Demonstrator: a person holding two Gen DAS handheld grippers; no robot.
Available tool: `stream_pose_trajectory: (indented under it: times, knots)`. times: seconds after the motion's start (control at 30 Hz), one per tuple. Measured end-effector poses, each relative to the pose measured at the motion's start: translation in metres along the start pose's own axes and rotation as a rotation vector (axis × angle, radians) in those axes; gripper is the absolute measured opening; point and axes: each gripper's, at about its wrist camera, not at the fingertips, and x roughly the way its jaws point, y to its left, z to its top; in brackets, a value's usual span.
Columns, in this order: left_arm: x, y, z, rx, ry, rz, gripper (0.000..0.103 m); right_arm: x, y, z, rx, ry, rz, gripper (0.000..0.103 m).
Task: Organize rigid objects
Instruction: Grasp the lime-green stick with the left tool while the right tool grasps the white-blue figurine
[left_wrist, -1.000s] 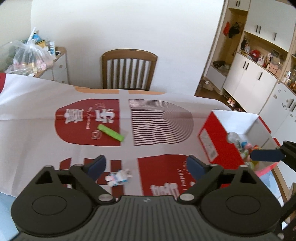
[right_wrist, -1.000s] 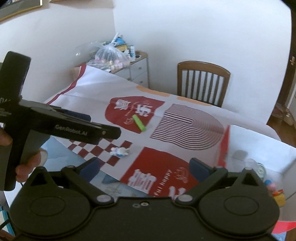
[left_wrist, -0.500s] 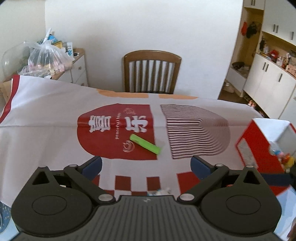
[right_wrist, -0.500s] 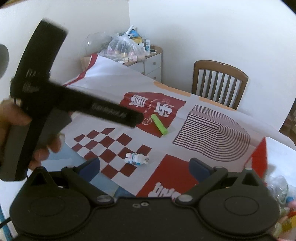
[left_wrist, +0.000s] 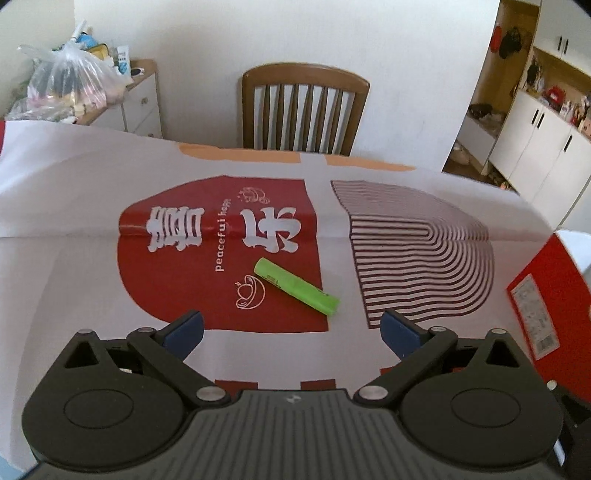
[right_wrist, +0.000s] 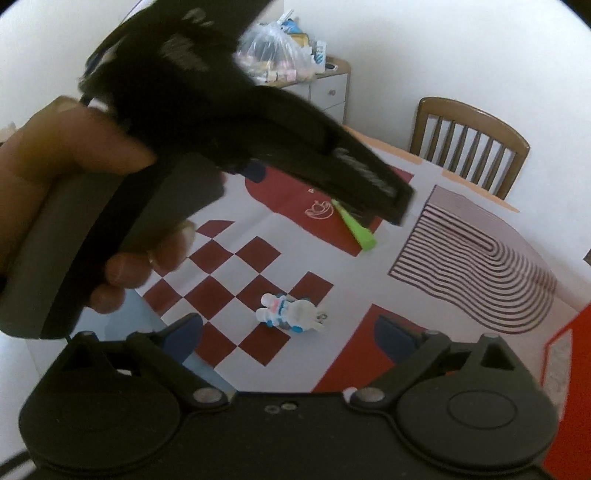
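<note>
A green cylinder (left_wrist: 296, 287) lies on the red patch of the printed tablecloth, just ahead of my left gripper (left_wrist: 291, 326), which is open and empty above it. In the right wrist view the cylinder (right_wrist: 357, 229) is partly hidden by the left gripper's body (right_wrist: 258, 122). A small white and blue rabbit figurine (right_wrist: 291, 314) lies on the checkered part of the cloth, just ahead of my right gripper (right_wrist: 288, 332), which is open and empty.
A red box (left_wrist: 546, 295) stands at the table's right edge, also in the right wrist view (right_wrist: 569, 332). A wooden chair (left_wrist: 304, 110) stands behind the table. A cabinet with a plastic bag (left_wrist: 70, 85) is at the back left. White cupboards (left_wrist: 543, 140) stand at the right.
My left gripper has moved forward and left, from over the figurine towards the green cylinder. My right gripper has swung left from the red box towards the figurine.
</note>
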Motion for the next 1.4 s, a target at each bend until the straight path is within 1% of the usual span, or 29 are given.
stream_pose_trajectory:
  times: [0.1, 0.23, 0.43, 0.5, 0.6, 0.73, 0.77, 0.83, 0.9, 0.93, 0.97, 1.0, 1.03, 1.1, 1.13, 1.17, 1.2, 1.27, 1.3, 1.4]
  knots:
    - [0.017, -0.001, 0.006, 0.028, 0.030, 0.047, 0.102, 0.015, 0.004, 0.002, -0.009, 0.018, -0.006, 0.092]
    - [0.039, 0.000, 0.015, 0.051, 0.056, 0.058, 0.102, 0.031, 0.004, 0.005, 0.008, 0.041, 0.009, 0.086]
    - [0.070, 0.003, 0.033, -0.032, 0.118, 0.055, 0.102, 0.042, 0.008, 0.008, -0.016, 0.054, 0.019, 0.083]
    - [0.079, 0.001, 0.033, -0.040, 0.139, 0.058, 0.101, 0.044, 0.010, 0.007, -0.024, 0.060, 0.010, 0.083]
    - [0.088, -0.004, 0.030, -0.027, 0.147, 0.093, 0.101, 0.046, 0.012, 0.007, -0.034, 0.059, 0.004, 0.083]
    - [0.088, -0.007, 0.027, -0.017, 0.128, 0.117, 0.100, 0.046, 0.014, 0.004, -0.055, 0.064, -0.020, 0.080]
    - [0.088, -0.007, 0.027, -0.014, 0.125, 0.123, 0.098, 0.046, 0.015, 0.002, -0.061, 0.071, -0.029, 0.080]
    - [0.089, -0.009, 0.026, -0.003, 0.116, 0.145, 0.093, 0.046, 0.015, 0.000, -0.056, 0.075, -0.043, 0.080]
    - [0.089, -0.010, 0.027, 0.005, 0.105, 0.155, 0.090, 0.046, 0.014, 0.000, -0.032, 0.080, -0.038, 0.080]
    - [0.088, -0.010, 0.027, 0.006, 0.096, 0.156, 0.088, 0.046, 0.013, 0.000, -0.021, 0.083, -0.036, 0.078]
    - [0.087, -0.011, 0.026, 0.008, 0.086, 0.159, 0.083, 0.045, 0.012, 0.000, -0.014, 0.082, -0.032, 0.074]
    - [0.086, -0.011, 0.026, 0.012, 0.080, 0.160, 0.076, 0.045, 0.012, 0.001, -0.012, 0.081, -0.029, 0.073]
    - [0.085, -0.012, 0.025, 0.019, 0.071, 0.162, 0.072, 0.044, 0.013, 0.000, -0.011, 0.081, -0.025, 0.072]
    - [0.084, -0.014, 0.027, 0.032, 0.061, 0.165, 0.057, 0.041, 0.013, 0.001, -0.002, 0.082, -0.017, 0.068]
    - [0.083, -0.015, 0.026, 0.042, 0.059, 0.163, 0.053, 0.040, 0.013, 0.001, 0.002, 0.081, -0.020, 0.064]
    - [0.083, -0.016, 0.027, 0.049, 0.056, 0.159, 0.040, 0.039, 0.012, 0.000, 0.003, 0.080, -0.022, 0.062]
    - [0.083, -0.015, 0.028, 0.050, 0.059, 0.148, 0.031, 0.037, 0.012, -0.001, 0.004, 0.080, -0.021, 0.061]
    - [0.083, -0.013, 0.028, 0.042, 0.062, 0.137, 0.027, 0.040, 0.009, -0.001, 0.007, 0.080, -0.026, 0.055]
    - [0.082, -0.012, 0.028, 0.046, 0.060, 0.138, 0.022, 0.043, 0.007, 0.000, 0.010, 0.081, -0.030, 0.055]
    - [0.079, -0.007, 0.026, 0.045, 0.058, 0.133, 0.018, 0.041, 0.002, -0.003, 0.022, 0.084, -0.049, 0.054]
